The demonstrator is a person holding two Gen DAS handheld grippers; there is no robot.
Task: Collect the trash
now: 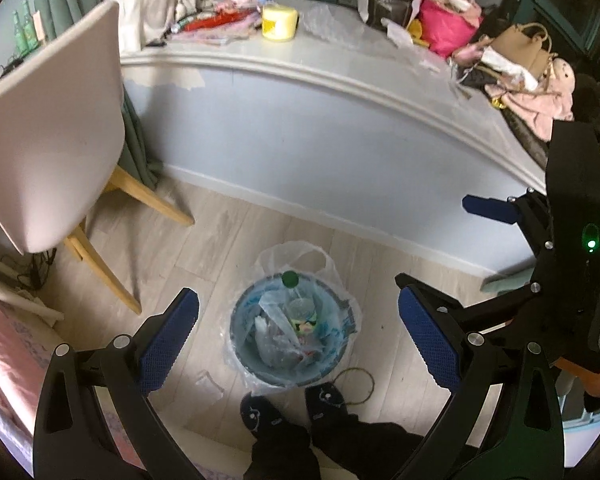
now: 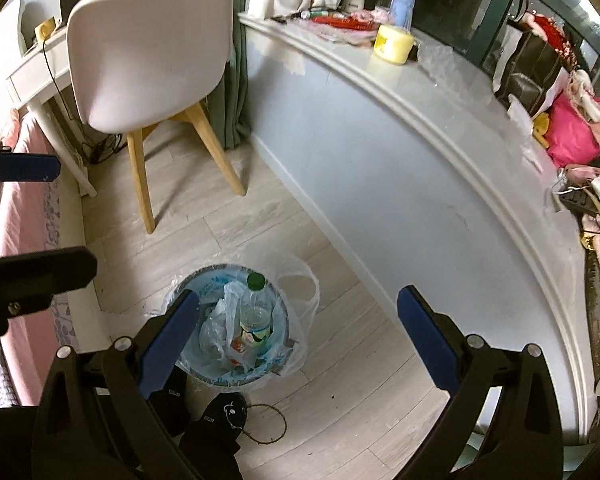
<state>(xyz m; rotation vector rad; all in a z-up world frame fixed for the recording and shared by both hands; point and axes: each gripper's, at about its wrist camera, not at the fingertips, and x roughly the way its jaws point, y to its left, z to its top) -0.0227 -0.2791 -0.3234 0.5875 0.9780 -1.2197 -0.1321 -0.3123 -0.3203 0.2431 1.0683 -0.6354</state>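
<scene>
A round bin [image 1: 236,334] lined with a clear bag stands on the wooden floor. A plastic bottle [image 1: 296,300] with a green cap stands in it among crumpled plastic bags. My left gripper [image 1: 298,336] hovers above the bin, open and holding nothing. My right gripper [image 1: 452,244] shows at the right, open as well. In the right wrist view the bin [image 2: 216,269] and the bottle [image 2: 254,316] lie below my open right gripper [image 2: 298,340]. My left gripper [image 2: 52,216] is at the left edge. A clear plastic bag [image 1: 324,20] lies on the windowsill.
A white chair [image 1: 48,120] stands left of the bin. The windowsill [image 1: 340,76] carries a yellow tub [image 1: 278,22], bags and clothes. A person's feet in dark slippers [image 1: 260,412] stand just before the bin. A string loop [image 1: 356,384] and a clear wrapper [image 1: 208,384] lie on the floor.
</scene>
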